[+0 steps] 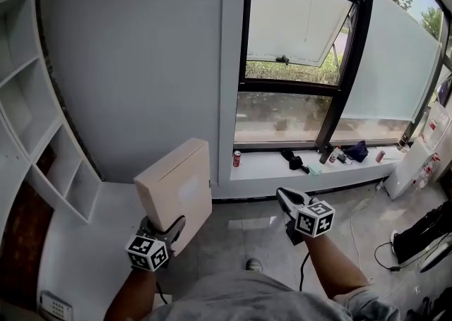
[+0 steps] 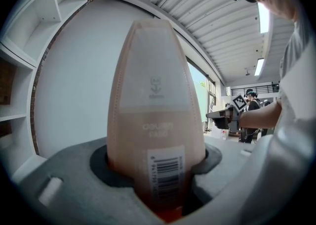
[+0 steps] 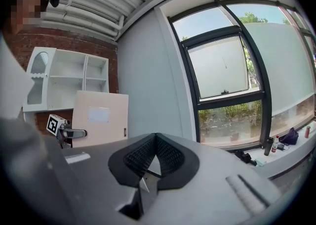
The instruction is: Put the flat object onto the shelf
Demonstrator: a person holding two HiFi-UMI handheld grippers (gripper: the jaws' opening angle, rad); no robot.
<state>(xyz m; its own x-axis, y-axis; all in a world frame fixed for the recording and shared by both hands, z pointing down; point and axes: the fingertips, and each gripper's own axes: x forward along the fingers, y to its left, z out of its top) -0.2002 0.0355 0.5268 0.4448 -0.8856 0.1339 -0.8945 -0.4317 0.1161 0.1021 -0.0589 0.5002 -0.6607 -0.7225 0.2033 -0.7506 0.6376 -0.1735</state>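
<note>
Nearest, at the bottom of the head view: two bare forearms, each ending in a hand-held gripper with a square-marker cube.

Left gripper [image 1: 171, 228]: clamped on the lower edge of a pale beige flat rectangular cardboard box [image 1: 176, 185], both pads pressed against its broad faces. Held upright in the air, tilted slightly, in front of the grey wall and well apart from the shelf. In the left gripper view [image 2: 158, 184], barcode label low on the box [image 2: 155, 100], just above the jaws.

Right gripper [image 1: 284, 198]: jaws together, nothing between them. Ribbed black pads meeting at the tip in the right gripper view [image 3: 155, 157]. Carried beside the box, not touching it.

Below: grey tiled floor [image 1: 240, 231].

To the left: white open-compartment shelf unit [image 1: 28, 115] against a dark brick wall, several cubbies visible. Seen also behind the box in the right gripper view [image 3: 69, 83].

Beyond: plain grey wall [image 1: 134, 65].

Farthest, to the right: white window sill [image 1: 275, 168] bearing a red drinks can [image 1: 236, 159] and a scatter of small dark items. Above it, a dark-framed window [image 1: 304, 58] with one pane tilted open, greenery outside.
</note>
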